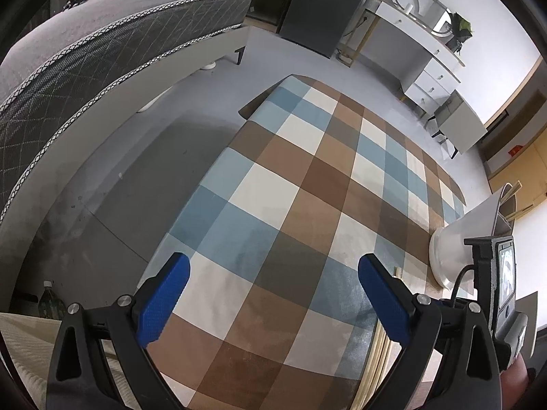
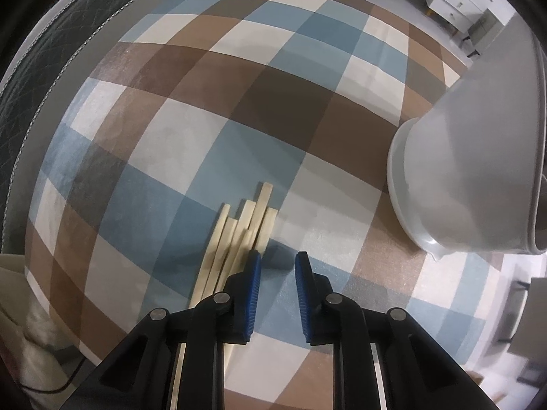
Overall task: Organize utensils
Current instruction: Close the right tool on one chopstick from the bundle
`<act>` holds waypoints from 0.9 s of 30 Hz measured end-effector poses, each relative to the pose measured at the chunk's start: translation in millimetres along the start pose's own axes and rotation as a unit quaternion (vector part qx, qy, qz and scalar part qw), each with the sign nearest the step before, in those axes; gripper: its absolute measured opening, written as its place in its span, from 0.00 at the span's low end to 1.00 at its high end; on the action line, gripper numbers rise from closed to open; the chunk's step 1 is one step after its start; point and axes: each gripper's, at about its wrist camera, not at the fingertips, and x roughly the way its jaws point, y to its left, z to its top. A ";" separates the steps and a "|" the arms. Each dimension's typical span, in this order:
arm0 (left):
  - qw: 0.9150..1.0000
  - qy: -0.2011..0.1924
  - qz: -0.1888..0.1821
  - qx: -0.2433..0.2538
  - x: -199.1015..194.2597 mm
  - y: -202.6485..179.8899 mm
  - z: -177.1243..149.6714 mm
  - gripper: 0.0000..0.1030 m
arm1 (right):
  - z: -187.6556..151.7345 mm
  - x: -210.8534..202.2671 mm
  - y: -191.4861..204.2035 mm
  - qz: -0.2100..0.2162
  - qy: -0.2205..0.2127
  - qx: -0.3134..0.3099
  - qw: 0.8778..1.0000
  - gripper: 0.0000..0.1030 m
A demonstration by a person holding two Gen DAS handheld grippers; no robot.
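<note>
The right gripper (image 2: 278, 264) was held narrowly parted over the checked tablecloth (image 2: 266, 102), nothing gripped; the chopsticks (image 2: 239, 232) lay at its 10 o'clock. The left gripper (image 1: 273, 294) was spread wide, empty.

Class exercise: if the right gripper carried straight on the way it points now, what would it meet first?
Probably the checked tablecloth: the right gripper points down at it, jaws narrow and empty. The chopsticks lie just left of that line, though depth is hard to judge.

Pale wooden chopsticks (image 2: 239, 235); smooth white plastic holder (image 2: 478, 177); matt checked tablecloth (image 2: 273, 102).
</note>
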 end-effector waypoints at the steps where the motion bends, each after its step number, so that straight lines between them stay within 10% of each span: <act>1: 1.000 0.000 -0.001 0.000 -0.2 0.3 0.5 0.93 | 3.2 1.2 4.2 -0.001 0.000 0.000 1.000 0.19; 18: 1.000 0.016 0.005 0.004 4.9 0.7 1.5 0.93 | 33.5 3.9 17.9 0.014 -0.034 0.037 0.999 0.05; 27: 0.993 0.068 -0.004 0.095 31.3 -39.3 -27.1 0.93 | -11.7 -53.5 -26.6 0.092 -0.180 0.115 0.973 0.05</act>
